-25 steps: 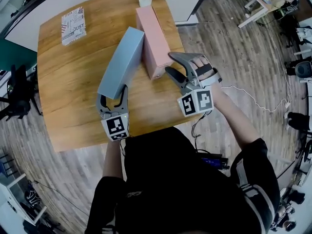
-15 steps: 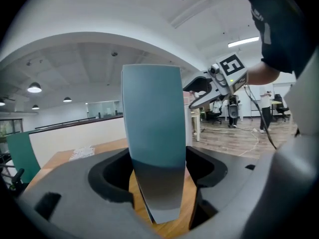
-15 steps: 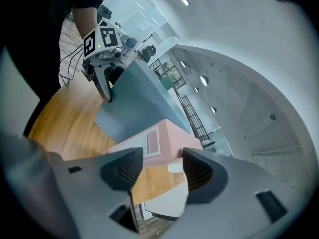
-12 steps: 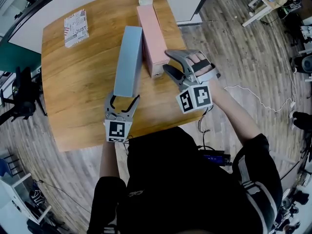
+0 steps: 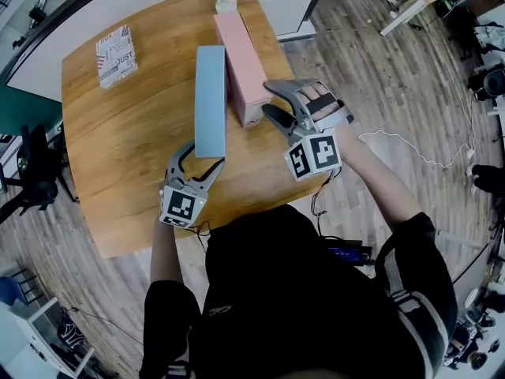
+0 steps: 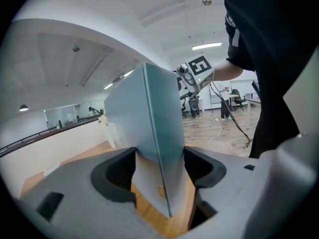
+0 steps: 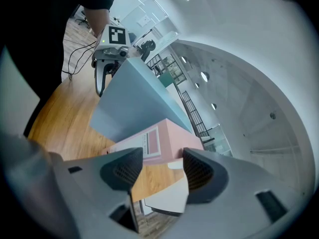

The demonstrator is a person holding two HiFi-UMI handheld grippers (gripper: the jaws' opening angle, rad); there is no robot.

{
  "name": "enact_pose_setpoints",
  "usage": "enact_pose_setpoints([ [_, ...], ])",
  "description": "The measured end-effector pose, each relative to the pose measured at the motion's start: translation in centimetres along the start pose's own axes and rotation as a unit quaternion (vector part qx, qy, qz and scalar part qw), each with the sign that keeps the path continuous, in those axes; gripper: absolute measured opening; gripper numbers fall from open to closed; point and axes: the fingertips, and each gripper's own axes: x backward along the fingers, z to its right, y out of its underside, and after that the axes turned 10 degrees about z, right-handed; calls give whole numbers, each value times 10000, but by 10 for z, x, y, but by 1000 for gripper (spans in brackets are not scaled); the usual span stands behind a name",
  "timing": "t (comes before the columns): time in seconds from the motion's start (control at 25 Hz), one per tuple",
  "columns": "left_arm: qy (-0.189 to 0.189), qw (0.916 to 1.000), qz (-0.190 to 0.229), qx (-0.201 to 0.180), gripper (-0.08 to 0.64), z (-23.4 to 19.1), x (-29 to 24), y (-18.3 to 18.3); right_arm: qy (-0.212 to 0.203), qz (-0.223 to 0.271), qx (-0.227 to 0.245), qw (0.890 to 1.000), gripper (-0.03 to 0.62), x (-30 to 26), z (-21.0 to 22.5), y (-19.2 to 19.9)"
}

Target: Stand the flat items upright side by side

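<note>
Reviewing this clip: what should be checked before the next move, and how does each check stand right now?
1. Left gripper holds the blue box: ok. The box sits between its fingers, which have just been closing.
2. Blue box upright beside the pink box: ok.
3. Blue box's lower edge resting on the table: cannot tell.
4. Right gripper free: ok. It is open and empty, with the pink box's end just ahead.
5. Patterned box stood up: not ok. It lies flat, far left.
</note>
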Motion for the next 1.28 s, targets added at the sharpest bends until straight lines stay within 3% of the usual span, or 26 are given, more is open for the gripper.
enact_pose_setpoints([
  [0.2, -191, 9998, 50, 72, 322, -4, -18, 13, 13, -79, -5, 10000, 259, -1, -1, -2],
  [1.28, -433, 9988, 244, 14, 331, -46, -81, 11, 37, -239, -46, 9997, 261, -3, 0, -2],
])
